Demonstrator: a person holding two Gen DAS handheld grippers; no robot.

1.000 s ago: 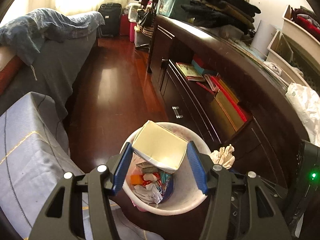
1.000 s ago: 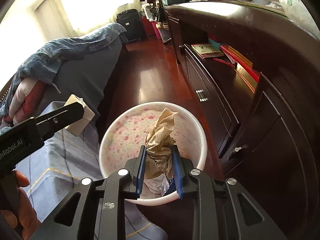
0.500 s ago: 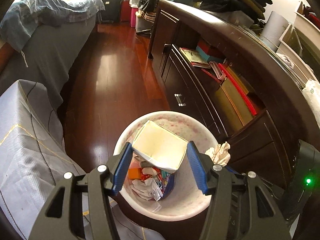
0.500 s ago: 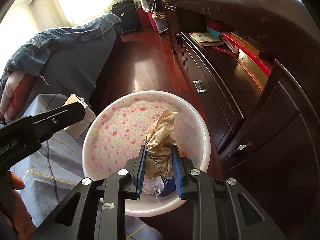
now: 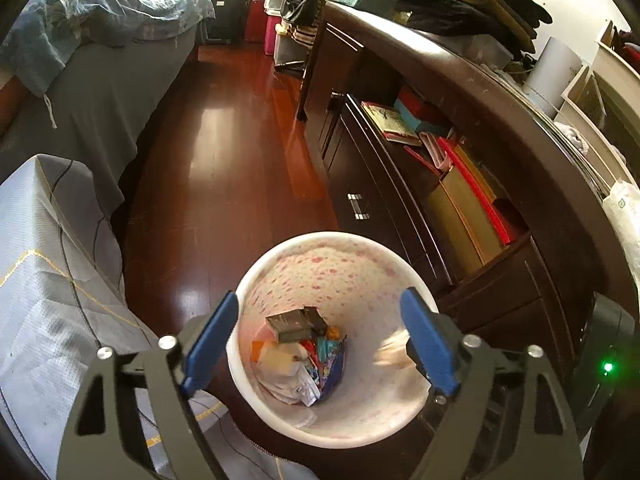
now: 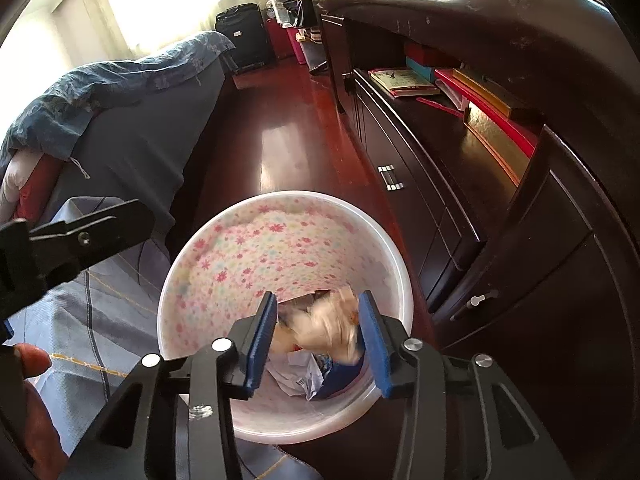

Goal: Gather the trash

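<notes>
Both grippers hang over a round white waste bin with a pink flowered lining (image 5: 340,264), which stands on the glossy red-brown wooden floor (image 5: 224,152).

The left gripper (image 5: 320,340) is opening its blue-padded jaws, spread nearly as wide as the bin's mouth with nothing between them. The right gripper (image 6: 318,336) is opening too; a blurred crumpled beige paper wad (image 6: 328,326) lies between its blue pads (image 6: 260,336), over the bin and clear of both pads.

At the bin's bottom sits a heap of trash: a flat dark olive box (image 5: 294,324), white crumpled papers (image 5: 296,380) and bright wrappers (image 5: 326,350).

Close on the bin's right side rises a long dark wooden cabinet (image 5: 460,92), its drawers (image 5: 360,208) with metal handles and an open shelf crowded with books and red folders (image 5: 452,160). Folded dark clothes (image 5: 472,0) pile on its top.

On the bin's left edge presses a grey bedspread with yellow lines (image 5: 44,264); farther back stands a grey-covered bed under a rumpled blue blanket (image 5: 96,12).

Between bed and cabinet the floor runs open as a narrow lane toward a black suitcase (image 5: 226,4) and pink containers (image 5: 272,32) at the far wall.

A person's fingers (image 6: 34,360) show at the lower left edge of the right wrist view.
</notes>
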